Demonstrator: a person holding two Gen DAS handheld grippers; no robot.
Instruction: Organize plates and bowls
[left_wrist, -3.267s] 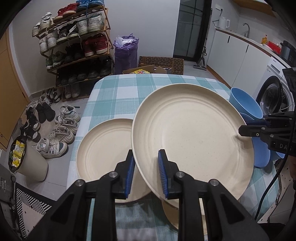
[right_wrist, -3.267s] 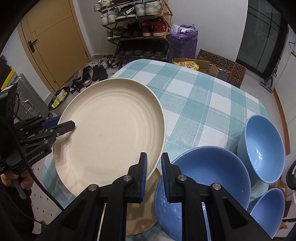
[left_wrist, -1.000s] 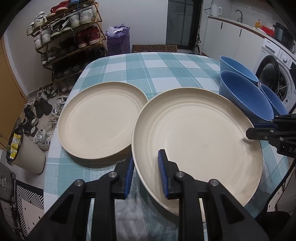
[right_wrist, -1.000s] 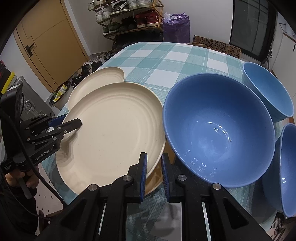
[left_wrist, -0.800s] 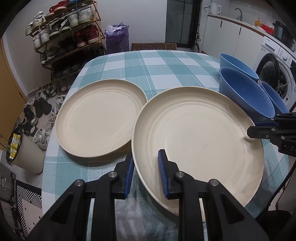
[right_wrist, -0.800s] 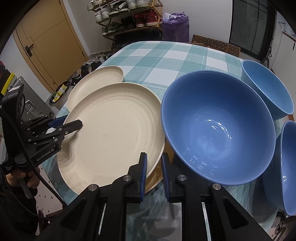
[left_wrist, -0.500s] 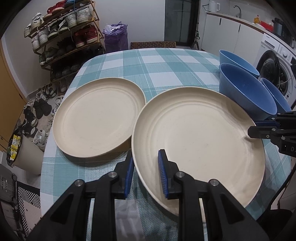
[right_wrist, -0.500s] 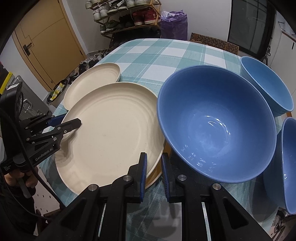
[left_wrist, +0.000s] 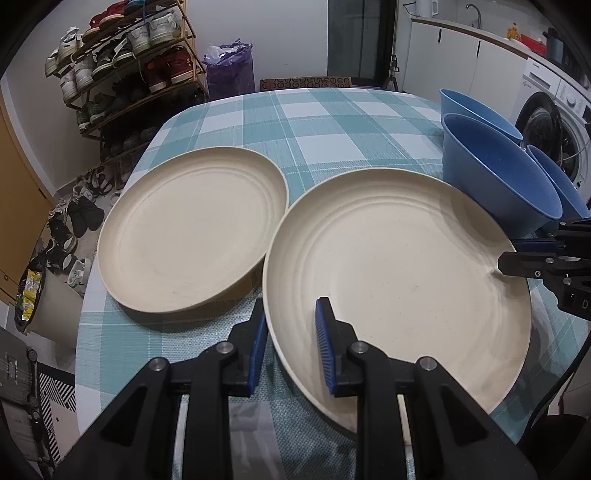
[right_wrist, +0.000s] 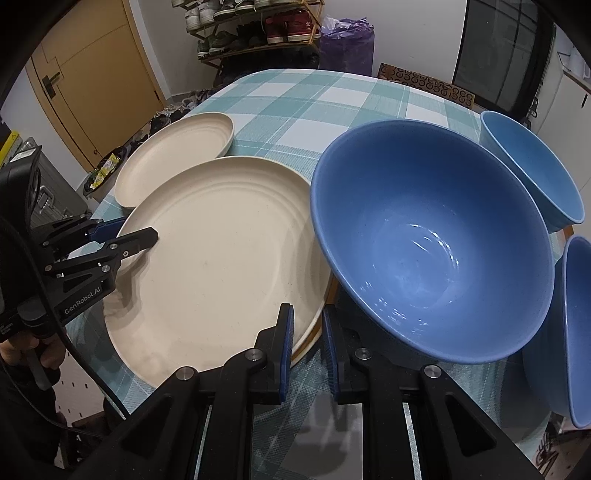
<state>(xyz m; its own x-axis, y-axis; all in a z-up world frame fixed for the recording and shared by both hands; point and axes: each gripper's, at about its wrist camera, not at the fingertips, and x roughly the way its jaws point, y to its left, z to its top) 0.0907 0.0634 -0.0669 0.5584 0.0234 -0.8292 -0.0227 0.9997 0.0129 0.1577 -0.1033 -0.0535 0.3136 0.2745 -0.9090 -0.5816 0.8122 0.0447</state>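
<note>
Right now both grippers grip the same large cream plate (left_wrist: 399, 266) from opposite sides. The left gripper (left_wrist: 291, 345) has its jaws clamped on the plate's near-left rim, one blue pad under the rim and the other on the inner face. The right gripper (right_wrist: 306, 341) has its jaws closed on the plate's opposite rim, next to the bowls; from the left wrist view it shows as a black arm reaching in at the plate's right edge.

Under the right-hand rim a second cream rim shows directly beneath the held plate, so it sits over another plate; whether the two touch cannot be told. A separate cream plate (left_wrist: 192, 232) lies flat on the worktop (left_wrist: 332, 122), just left of the held one, their rims nearly meeting.

Three blue bowls stand at the right side of the checked teal cloth: a big bowl (right_wrist: 432, 240) close beside the held plate, a smaller bowl (right_wrist: 532, 166) behind it, and a third bowl (right_wrist: 572, 332) at the right edge, partly cut off.

A shoe rack (left_wrist: 129, 70) stands against the wall beyond the worktop.
</note>
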